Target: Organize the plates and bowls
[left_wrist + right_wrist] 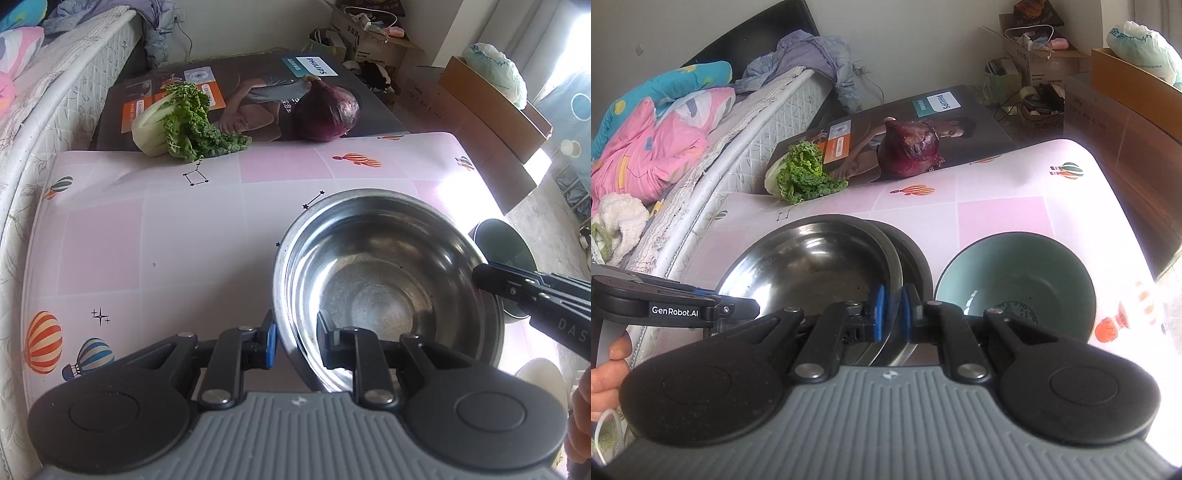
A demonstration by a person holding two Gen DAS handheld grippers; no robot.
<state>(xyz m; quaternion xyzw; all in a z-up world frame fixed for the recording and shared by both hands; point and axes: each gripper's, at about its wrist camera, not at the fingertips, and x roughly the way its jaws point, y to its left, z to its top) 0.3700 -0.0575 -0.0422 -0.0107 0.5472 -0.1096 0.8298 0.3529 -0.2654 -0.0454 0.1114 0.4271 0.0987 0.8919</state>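
You have the steel bowl (pixel 388 280) pinched by its rim from two sides: your left tool (pixel 295 341) is clamped on the near rim, one pad outside and one inside, and your right tool (pixel 891 314) is clamped on the opposite rim. The bowl hangs over the desk (pixel 147 229), and seen from the right wrist it sits just above a second dark bowl (pixel 916 258), though whether the two touch is unclear. Thin polished steel like this is likely light and stiff but slippery, so keep both grips on the rolled rim and hold it level. Just beside the steel bowl stands a green ceramic bowl (pixel 1015 277), probably heavier and breakable. Beyond the steel bowl lie a leafy cabbage (pixel 177 122) and a red onion (pixel 327 107).
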